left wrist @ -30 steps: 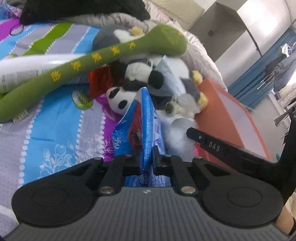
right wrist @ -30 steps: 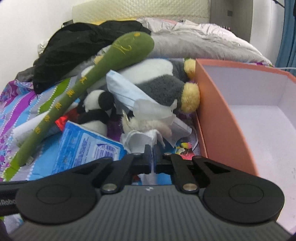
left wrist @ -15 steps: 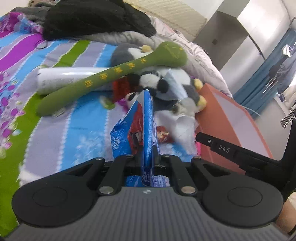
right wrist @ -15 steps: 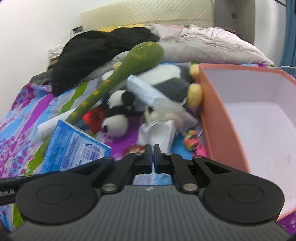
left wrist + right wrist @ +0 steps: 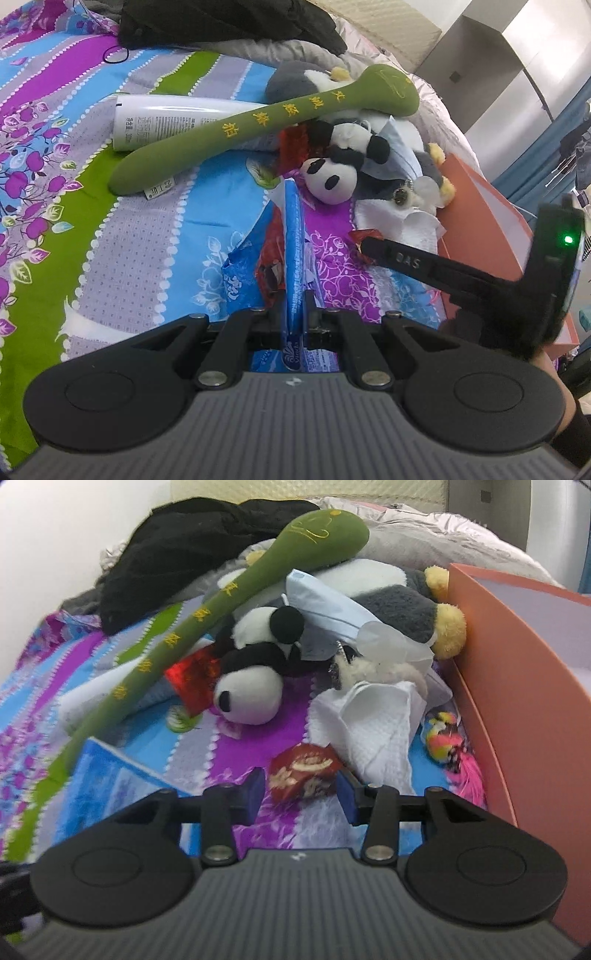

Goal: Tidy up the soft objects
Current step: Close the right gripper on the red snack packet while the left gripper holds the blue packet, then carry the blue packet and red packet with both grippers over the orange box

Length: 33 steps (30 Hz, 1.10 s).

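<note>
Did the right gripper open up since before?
Yes. The right gripper was shut; now its jaws are spread on either side of the red wrapper on the bedsheet.

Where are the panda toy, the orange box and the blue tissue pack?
panda toy (image 5: 248, 698), right wrist view, on its white face.
orange box (image 5: 517, 686), right wrist view, on its outer side wall.
blue tissue pack (image 5: 293, 236), left wrist view, on its upper edge.

This is a bedroom in a home. A bed with a striped floral sheet (image 5: 147, 229) carries a rumpled grey duvet (image 5: 424, 542), a black garment (image 5: 192, 542) and plush toys such as a panda (image 5: 251, 690). A padded headboard (image 5: 306, 488) stands behind, with blue curtains (image 5: 535, 147) to the side.
</note>
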Motion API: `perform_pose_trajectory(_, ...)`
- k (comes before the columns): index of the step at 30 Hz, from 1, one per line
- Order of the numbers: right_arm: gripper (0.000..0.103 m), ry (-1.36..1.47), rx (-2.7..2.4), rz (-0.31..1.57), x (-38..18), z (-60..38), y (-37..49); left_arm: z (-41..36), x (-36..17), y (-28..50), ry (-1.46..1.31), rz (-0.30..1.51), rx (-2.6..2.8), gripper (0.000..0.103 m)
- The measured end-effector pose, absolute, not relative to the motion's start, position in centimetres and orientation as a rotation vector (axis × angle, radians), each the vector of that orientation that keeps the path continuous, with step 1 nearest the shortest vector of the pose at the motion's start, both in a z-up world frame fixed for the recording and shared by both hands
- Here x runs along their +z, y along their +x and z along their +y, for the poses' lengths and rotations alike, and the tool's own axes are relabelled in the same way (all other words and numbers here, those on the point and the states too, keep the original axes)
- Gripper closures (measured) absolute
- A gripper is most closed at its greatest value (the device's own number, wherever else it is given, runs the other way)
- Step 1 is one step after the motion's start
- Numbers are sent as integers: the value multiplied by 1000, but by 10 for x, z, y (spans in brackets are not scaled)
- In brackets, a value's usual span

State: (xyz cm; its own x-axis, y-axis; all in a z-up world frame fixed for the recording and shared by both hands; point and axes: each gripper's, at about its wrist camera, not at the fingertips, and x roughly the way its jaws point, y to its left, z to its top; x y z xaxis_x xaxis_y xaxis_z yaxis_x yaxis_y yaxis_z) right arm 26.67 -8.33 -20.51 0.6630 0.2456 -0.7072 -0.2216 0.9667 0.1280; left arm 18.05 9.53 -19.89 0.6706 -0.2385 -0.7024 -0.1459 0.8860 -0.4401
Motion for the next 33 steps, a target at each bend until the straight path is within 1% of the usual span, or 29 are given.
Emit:
perform_pose_trajectory(1,54,19,255,802,-208,-82,270,96,-200,182,-497,845,-60,94)
perform_pose_trajectory(2,47,12,250,805,-212,-80,273,97,-201,184,-499,847,-65,94)
perform_pose_trajectory(3,42,10,250,814,-215,-80,276,97,-201,185,-499,850,-67,94)
perform_pose_trajectory(8,43,-3,229,817,-227,-79,280,96,-210,196,-490,863,-78,93)
perform_pose_trajectory(9,42,1,223,813,-228,-78,279,98,-213,199,-499,871,-75,90)
perform_pose_trajectory(10,43,4,219,809,-228,-77,279,99,-216,202,-513,879,-71,83)
perform_pose_trajectory(13,57,-17,213,790,-229,-74,278,102,-222,208,-538,882,-78,82)
perform_pose_trajectory(14,58,-21,207,790,-229,-74,278,103,-222,209,-543,881,-80,82)
perform_pose_trajectory(17,58,-2,228,789,-225,-76,275,103,-220,210,-546,869,-90,84)
perform_pose_trajectory(19,59,-15,239,780,-221,-77,270,101,-216,206,-543,859,-91,89)
perform_pose_trajectory(21,59,-20,252,776,-217,-79,264,99,-211,202,-538,850,-88,91)
perform_pose_trajectory(33,59,16,311,795,-189,-100,192,80,-176,155,-451,825,-75,93)
